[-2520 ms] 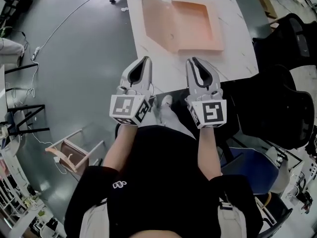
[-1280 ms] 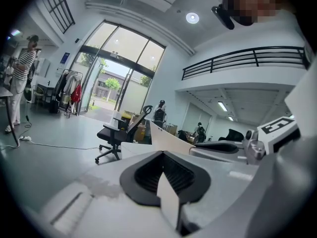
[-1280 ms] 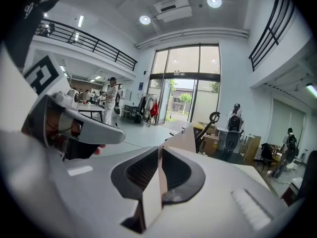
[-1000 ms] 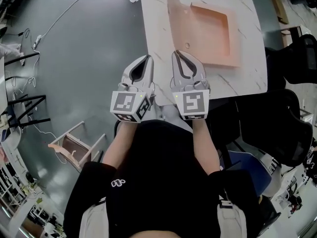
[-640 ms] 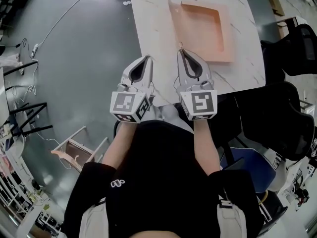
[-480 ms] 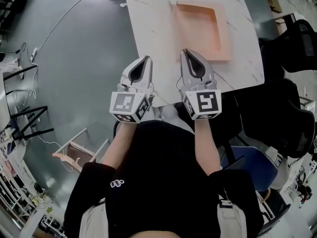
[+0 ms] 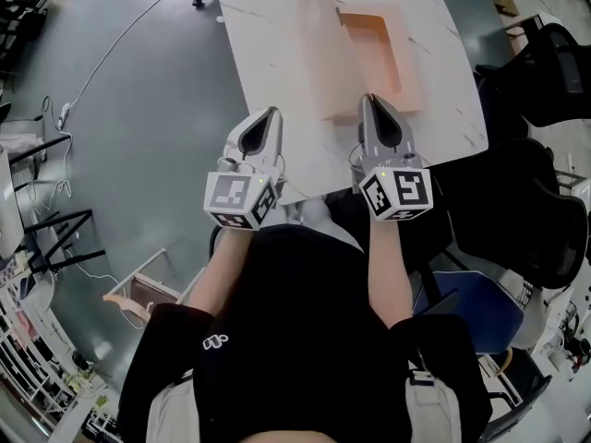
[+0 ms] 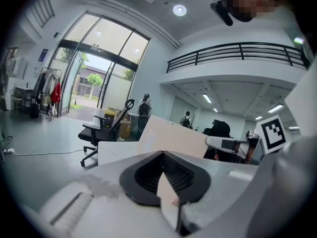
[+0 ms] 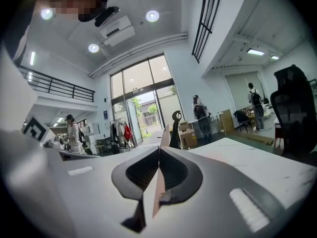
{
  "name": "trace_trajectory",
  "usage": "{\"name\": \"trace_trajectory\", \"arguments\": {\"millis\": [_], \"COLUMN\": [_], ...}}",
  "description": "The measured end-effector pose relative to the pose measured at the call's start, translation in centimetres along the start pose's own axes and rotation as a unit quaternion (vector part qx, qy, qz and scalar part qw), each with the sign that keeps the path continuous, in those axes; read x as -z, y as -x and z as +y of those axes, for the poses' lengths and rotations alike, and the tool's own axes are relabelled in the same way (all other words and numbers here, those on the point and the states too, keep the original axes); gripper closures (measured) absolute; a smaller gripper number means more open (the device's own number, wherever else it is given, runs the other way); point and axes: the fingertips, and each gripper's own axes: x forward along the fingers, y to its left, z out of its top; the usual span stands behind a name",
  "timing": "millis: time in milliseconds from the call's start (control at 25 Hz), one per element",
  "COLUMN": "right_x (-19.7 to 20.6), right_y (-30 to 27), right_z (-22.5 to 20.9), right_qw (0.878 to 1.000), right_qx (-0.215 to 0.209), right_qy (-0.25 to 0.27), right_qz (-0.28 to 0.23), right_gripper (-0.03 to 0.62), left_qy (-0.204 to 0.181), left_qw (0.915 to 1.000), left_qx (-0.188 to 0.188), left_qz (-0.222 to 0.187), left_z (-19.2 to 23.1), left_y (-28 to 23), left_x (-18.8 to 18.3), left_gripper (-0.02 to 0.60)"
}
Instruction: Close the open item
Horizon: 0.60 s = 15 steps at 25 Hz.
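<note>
Flat peach cardboard box [image 7: 380, 55] sits mid-right on the white marble-look table [image 7: 268, 44]. Its lid [image 7: 325, 58], a smooth pale panel, stands upright along the tray's left side. The tray is shallow and square-cornered.

The right gripper [image 7: 369, 100] has its grey jaws pressed together, tip at the box's near edge. It possibly touches the lid's corner, but this is hard to confirm.

The left gripper [image 7: 270, 112] also has its jaws together with nothing in them, over the table's near-left edge, apart from the box.

Bare tabletop lies left of the lid. A black chair [image 7: 545, 201] crowds the right side.
</note>
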Motion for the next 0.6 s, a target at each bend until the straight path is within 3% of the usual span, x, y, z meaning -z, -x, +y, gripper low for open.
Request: {"name": "trace_trajectory", "arguments": {"millis": [280,600], "right_x": [0.5,2.3], "right_y": [1.0,2.3], "right_z": [-4.9,-10.3], "right_qw": [0.996,0.987], "right_qx": [0.032,0.078], "right_qy": [-0.087,-0.137], "right_qz": [-0.019,-0.028], "right_gripper": [0.591,0.583], "left_qy": [-0.012,-0.019], "left_qw": [0.9999,0.9995], "left_qx": [0.006,0.014], "left_qz": [0.005,0.023], "left_z": [-0.9,-1.8], "left_y": [-0.8,-1.5], "left_x": [-0.2,0.7], "left_gripper": [0.580,0.580]}}
